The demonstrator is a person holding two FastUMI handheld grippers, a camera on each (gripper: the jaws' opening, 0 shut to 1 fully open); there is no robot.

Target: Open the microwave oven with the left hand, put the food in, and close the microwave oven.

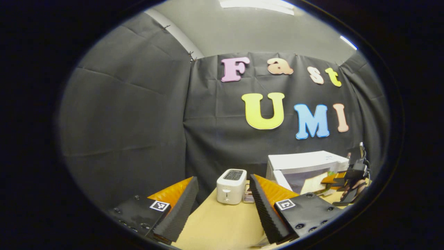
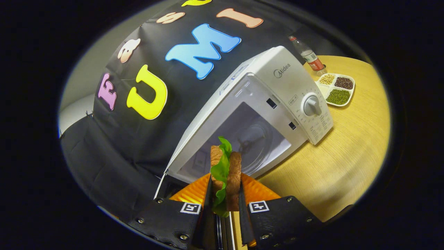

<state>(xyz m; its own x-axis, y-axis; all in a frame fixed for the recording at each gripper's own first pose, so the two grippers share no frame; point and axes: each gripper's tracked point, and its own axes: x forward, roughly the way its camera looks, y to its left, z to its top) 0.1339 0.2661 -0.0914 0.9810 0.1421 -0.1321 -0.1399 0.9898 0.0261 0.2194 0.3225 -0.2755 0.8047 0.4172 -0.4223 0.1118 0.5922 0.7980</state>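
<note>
The white microwave (image 2: 277,73) stands on the wooden table with its door (image 2: 161,184) swung open and its cavity (image 2: 249,135) bare. My right gripper (image 2: 226,180) is shut on a sandwich (image 2: 232,166) of brown bread and green lettuce, held upright just in front of the cavity mouth. My left gripper (image 1: 223,180) is open with nothing between its fingers, back from the table's left part. From there the microwave (image 1: 305,161) sits at the right, and the right gripper (image 1: 347,177) hangs at its opening.
A white toaster (image 1: 231,186) stands on the table (image 1: 222,222) ahead of my left gripper, left of the microwave. A plastic bottle (image 2: 307,53) and a divided dish of beans (image 2: 338,88) sit beyond the microwave's dial (image 2: 312,106). Black cloth walls close the booth.
</note>
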